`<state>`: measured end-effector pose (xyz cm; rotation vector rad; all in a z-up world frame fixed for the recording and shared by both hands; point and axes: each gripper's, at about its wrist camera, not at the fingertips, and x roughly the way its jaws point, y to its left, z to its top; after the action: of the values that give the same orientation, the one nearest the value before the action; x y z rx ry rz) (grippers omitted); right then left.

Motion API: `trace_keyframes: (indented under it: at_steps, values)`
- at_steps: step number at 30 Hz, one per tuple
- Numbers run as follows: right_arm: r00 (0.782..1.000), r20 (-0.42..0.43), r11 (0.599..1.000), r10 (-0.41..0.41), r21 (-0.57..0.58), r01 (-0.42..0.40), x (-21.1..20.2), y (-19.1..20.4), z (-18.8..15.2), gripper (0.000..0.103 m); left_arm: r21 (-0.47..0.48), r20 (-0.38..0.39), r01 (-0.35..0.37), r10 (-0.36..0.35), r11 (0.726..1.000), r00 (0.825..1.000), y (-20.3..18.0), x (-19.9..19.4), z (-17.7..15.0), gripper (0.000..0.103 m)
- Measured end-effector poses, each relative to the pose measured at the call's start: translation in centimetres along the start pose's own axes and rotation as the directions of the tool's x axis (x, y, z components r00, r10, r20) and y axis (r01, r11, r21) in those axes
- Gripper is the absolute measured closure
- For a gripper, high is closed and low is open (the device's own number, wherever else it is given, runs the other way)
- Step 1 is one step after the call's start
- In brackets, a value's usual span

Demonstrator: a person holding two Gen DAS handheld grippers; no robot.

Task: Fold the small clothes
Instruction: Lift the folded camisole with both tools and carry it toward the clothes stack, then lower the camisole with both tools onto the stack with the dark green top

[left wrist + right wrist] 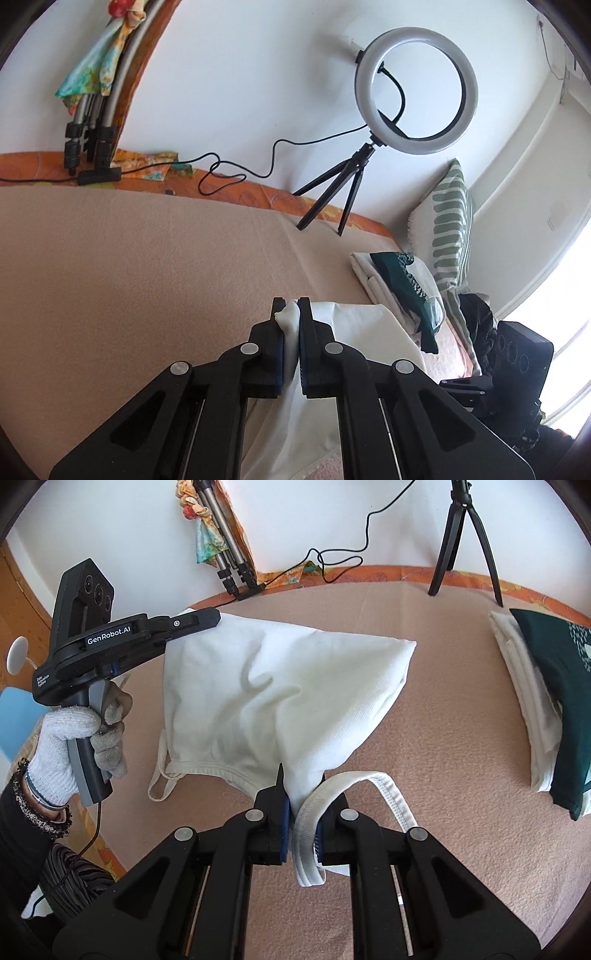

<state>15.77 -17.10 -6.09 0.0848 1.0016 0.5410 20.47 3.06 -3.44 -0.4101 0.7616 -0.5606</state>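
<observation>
Garment [280, 690] stretched between both tools

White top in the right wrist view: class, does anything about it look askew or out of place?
Yes. The white top hangs bunched and creased between the left tool and right tool, one thin strap dangling loose at its left edge over the blanket.

Left gripper [291, 314] pinching white garment [354, 325], beige blanket [147, 266]
</observation>
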Motion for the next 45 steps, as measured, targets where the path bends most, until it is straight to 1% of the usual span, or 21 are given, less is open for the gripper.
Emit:
trace_keyframes:
  at_steps: [5,8,11,17,21,25,26,30,32,35,37,38,39,40,42,43,44,45]
  values:
    - [0.999,0.050,1.000,0.000,0.012,-0.001,-2.7,-1.0,0.2,0.092,0.043,0.034,0.027,-0.029,0.999,0.999,-3.1,-1.0,1.5,0.098]
    - [0.996,0.088,1.000,0.000,0.022,-0.002,-4.7,-1.8,0.3,0.092,0.079,0.041,0.040,-0.043,0.996,0.998,-5.4,-0.8,2.3,0.098]
    - [0.993,0.118,1.000,-0.019,0.019,0.017,-6.9,-3.1,0.1,0.092,0.105,0.045,0.069,-0.074,0.992,0.996,-7.8,0.1,3.0,0.098]
    - [0.984,0.157,0.996,-0.084,0.038,0.079,-11.4,-7.7,-1.0,0.092,0.158,0.031,0.125,-0.132,0.979,0.991,-13.0,3.6,3.8,0.098]
    - [0.973,0.177,0.988,-0.150,0.050,0.143,-14.3,-11.6,-1.6,0.092,0.165,0.012,0.176,-0.181,0.970,0.983,-16.3,6.6,4.1,0.098]
    - [0.960,0.181,0.977,-0.213,0.051,0.207,-16.6,-15.0,-1.7,0.092,0.179,-0.007,0.210,-0.212,0.961,0.977,-19.5,9.5,3.9,0.099]
    - [0.957,0.180,0.974,-0.227,0.051,0.221,-17.1,-15.8,-1.7,0.092,0.182,-0.009,0.219,-0.221,0.959,0.975,-20.1,10.1,3.9,0.101]
    - [0.948,0.172,0.964,-0.268,0.053,0.262,-19.1,-18.8,-1.6,0.093,0.194,-0.015,0.244,-0.246,0.950,0.969,-22.6,12.6,4.2,0.101]
    - [0.946,0.159,0.959,-0.281,0.065,0.274,-19.2,-20.6,-1.5,0.093,0.217,-0.036,0.224,-0.221,0.950,0.975,-23.3,14.7,4.3,0.101]
    - [0.945,0.109,0.949,-0.309,0.095,0.300,-17.7,-23.5,-1.6,0.094,0.156,-0.082,0.228,-0.218,0.961,0.973,-22.4,17.9,4.0,0.101]
    - [0.956,0.085,0.954,-0.283,0.125,0.271,-16.9,-25.0,-2.0,0.094,0.118,-0.157,0.232,-0.213,0.965,0.964,-21.7,20.1,3.3,0.100]
    - [0.957,0.080,0.955,-0.277,0.132,0.265,-16.7,-25.5,-2.5,0.094,0.110,-0.188,0.231,-0.208,0.967,0.960,-21.4,20.9,2.9,0.100]
    - [0.959,0.079,0.956,-0.272,0.134,0.260,-16.4,-25.8,-2.5,0.094,0.104,-0.211,0.231,-0.205,0.967,0.956,-21.1,21.6,2.6,0.096]
    - [0.961,0.079,0.957,-0.266,0.139,0.254,-16.2,-26.0,-2.8,0.094,0.099,-0.227,0.231,-0.204,0.968,0.952,-20.9,22.0,2.3,0.090]
    - [0.964,0.079,0.959,-0.255,0.147,0.242,-15.8,-26.2,-3.5,0.094,0.091,-0.255,0.234,-0.205,0.968,0.945,-20.5,22.9,1.8,0.085]
    - [0.965,0.078,0.959,-0.252,0.151,0.238,-15.6,-26.4,-3.7,0.094,0.093,-0.266,0.235,-0.203,0.968,0.942,-20.6,23.2,1.6,0.084]
    - [0.966,0.076,0.960,-0.247,0.157,0.234,-15.5,-26.6,-4.0,0.094,0.106,-0.279,0.229,-0.192,0.968,0.941,-20.6,23.6,1.4,0.083]
    - [0.967,0.074,0.960,-0.242,0.162,0.228,-15.3,-26.7,-4.2,0.094,0.128,-0.295,0.214,-0.169,0.968,0.940,-20.9,24.0,1.3,0.076]
